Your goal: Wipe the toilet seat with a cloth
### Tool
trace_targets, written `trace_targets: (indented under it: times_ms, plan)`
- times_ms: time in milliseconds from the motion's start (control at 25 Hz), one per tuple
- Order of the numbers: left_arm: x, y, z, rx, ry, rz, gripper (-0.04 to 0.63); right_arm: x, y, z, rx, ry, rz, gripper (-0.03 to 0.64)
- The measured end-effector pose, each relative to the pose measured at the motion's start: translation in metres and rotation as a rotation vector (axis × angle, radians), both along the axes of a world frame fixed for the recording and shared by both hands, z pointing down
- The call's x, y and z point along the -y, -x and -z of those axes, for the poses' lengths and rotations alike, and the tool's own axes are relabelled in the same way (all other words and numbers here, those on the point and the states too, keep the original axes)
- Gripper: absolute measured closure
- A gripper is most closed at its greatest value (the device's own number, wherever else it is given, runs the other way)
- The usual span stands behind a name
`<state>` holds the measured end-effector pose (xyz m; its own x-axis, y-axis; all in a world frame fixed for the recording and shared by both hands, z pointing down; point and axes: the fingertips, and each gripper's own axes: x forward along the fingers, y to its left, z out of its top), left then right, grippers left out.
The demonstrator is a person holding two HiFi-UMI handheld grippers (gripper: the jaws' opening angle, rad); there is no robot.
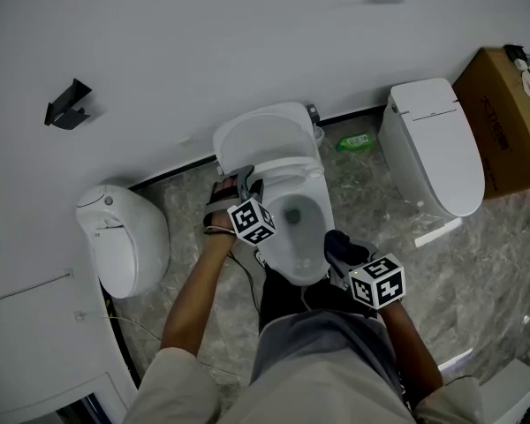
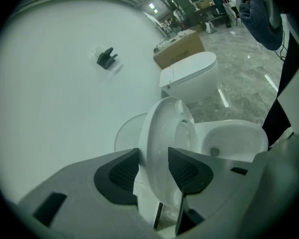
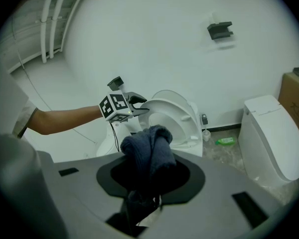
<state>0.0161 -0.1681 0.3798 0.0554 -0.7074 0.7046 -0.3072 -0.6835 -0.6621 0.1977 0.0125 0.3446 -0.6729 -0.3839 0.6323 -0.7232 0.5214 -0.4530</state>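
The white toilet (image 1: 293, 223) stands in the middle of the head view with its bowl open. Its seat (image 1: 263, 138) is raised toward the wall, and in the left gripper view the lid shows just behind the seat (image 2: 167, 128). My left gripper (image 1: 246, 182) is shut on the seat's left edge, with one pad on each face of the rim (image 2: 153, 156). My right gripper (image 1: 343, 250) hovers at the bowl's front right, shut on a bunched dark blue cloth (image 3: 150, 151). The right gripper view also shows the left gripper (image 3: 138, 107) at the raised seat (image 3: 177, 116).
A second toilet (image 1: 435, 144) with its lid closed stands to the right, beside a cardboard box (image 1: 503, 113). A green bottle (image 1: 355, 141) lies on the floor by the wall. A white rounded fixture (image 1: 124, 237) sits to the left. Black brackets (image 1: 68, 104) hang on the wall.
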Motion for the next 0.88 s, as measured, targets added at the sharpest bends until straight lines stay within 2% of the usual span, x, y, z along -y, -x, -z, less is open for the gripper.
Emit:
trace_targets:
  times_ms: [120,360,600,720,880]
  plan:
    - [-0.017,-0.005,0.000,-0.011,0.002,0.014,0.422,-0.009,-0.003,-0.002,-0.018,-0.009,0.040,0.511]
    - [-0.051,-0.019,-0.004,-0.035,-0.001,0.042,0.425,-0.024,-0.009,-0.007,0.008,-0.005,0.078,0.511]
    - [-0.083,-0.026,-0.019,-0.090,0.075,0.097,0.479,-0.030,-0.013,-0.010,0.015,0.003,0.091,0.511]
    - [-0.096,-0.031,-0.024,-0.101,0.096,0.103,0.479,-0.031,-0.016,-0.011,0.021,0.009,0.096,0.511]
    - [-0.120,-0.038,-0.034,-0.123,0.159,0.097,0.480,-0.033,-0.015,-0.012,0.031,0.025,0.100,0.511]
